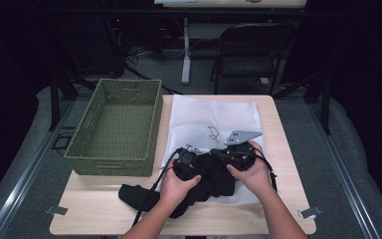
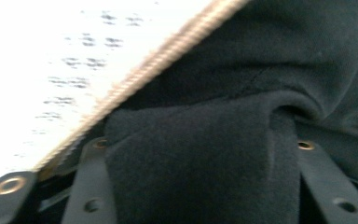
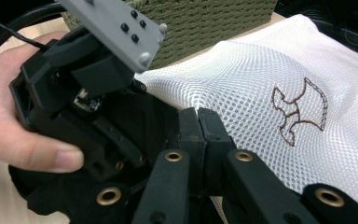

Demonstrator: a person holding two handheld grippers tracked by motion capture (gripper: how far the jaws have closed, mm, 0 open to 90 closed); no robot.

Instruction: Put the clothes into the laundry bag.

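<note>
A white mesh bag (image 1: pixel 214 117) with a small embroidered mark lies across the wooden table. A black garment (image 1: pixel 219 181) is bunched at its near edge and trails left over the tabletop. My left gripper (image 1: pixel 199 169) is shut on a thick fold of that garment (image 2: pixel 284 56), which fills the gap between its jaws (image 2: pixel 198 154), just beside the bag's beige corded edge (image 2: pixel 149 70). My right gripper (image 1: pixel 219 155) is shut, its tips (image 3: pixel 199 116) pinched on the mesh bag (image 3: pixel 261 84) at its edge. The left gripper's grey plate (image 3: pixel 116 28) sits close by.
A green woven basket (image 1: pixel 109 164) stands empty at the table's left, touching the bag's side, and its wall (image 3: pixel 205 18) rises behind the grippers. A dark folding chair (image 1: pixel 248 50) stands beyond the table's far edge. Bare wood runs along the table's near edge (image 1: pixel 258 219).
</note>
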